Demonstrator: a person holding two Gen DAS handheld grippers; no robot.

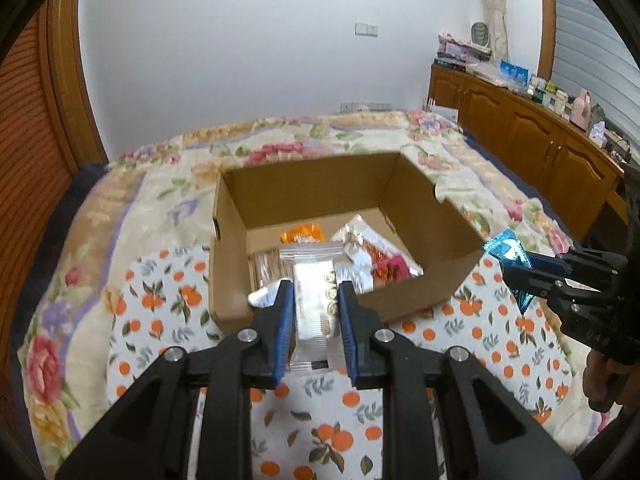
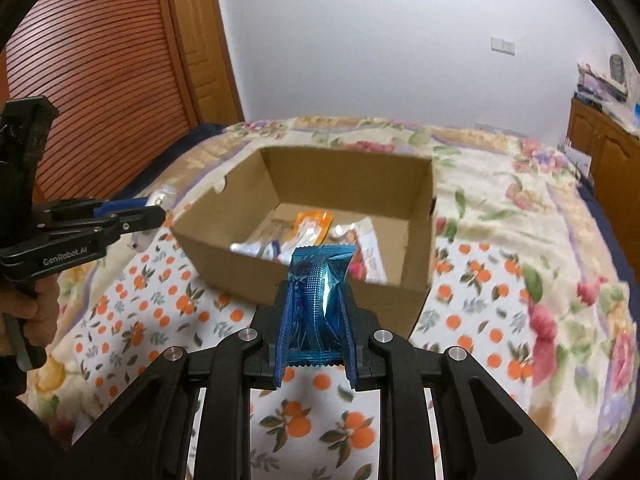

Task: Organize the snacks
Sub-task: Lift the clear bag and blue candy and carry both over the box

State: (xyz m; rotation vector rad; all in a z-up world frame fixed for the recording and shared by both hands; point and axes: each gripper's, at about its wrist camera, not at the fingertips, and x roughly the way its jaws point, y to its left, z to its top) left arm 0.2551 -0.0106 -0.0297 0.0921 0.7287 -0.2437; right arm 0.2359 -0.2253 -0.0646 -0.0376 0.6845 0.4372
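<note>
holding a clear-wrapped snack packet (image 1: 314,312), the left gripper (image 1: 314,300) has its jaws narrowed onto the packet's sides, just short of the cardboard box (image 1: 304,184). the right gripper (image 2: 316,312) pinches a shiny blue snack packet (image 2: 316,300) the same way, jaws pressed on it, near the box's front wall. the box sits on an orange-print cloth (image 2: 160,312) over the floral bed (image 2: 520,208), with several packets inside.

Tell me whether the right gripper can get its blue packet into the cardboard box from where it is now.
Probably yes. The right gripper is shut on the blue packet just short of the cardboard box, whose top is open. The left gripper, holding a clear packet, sits well aside.
</note>
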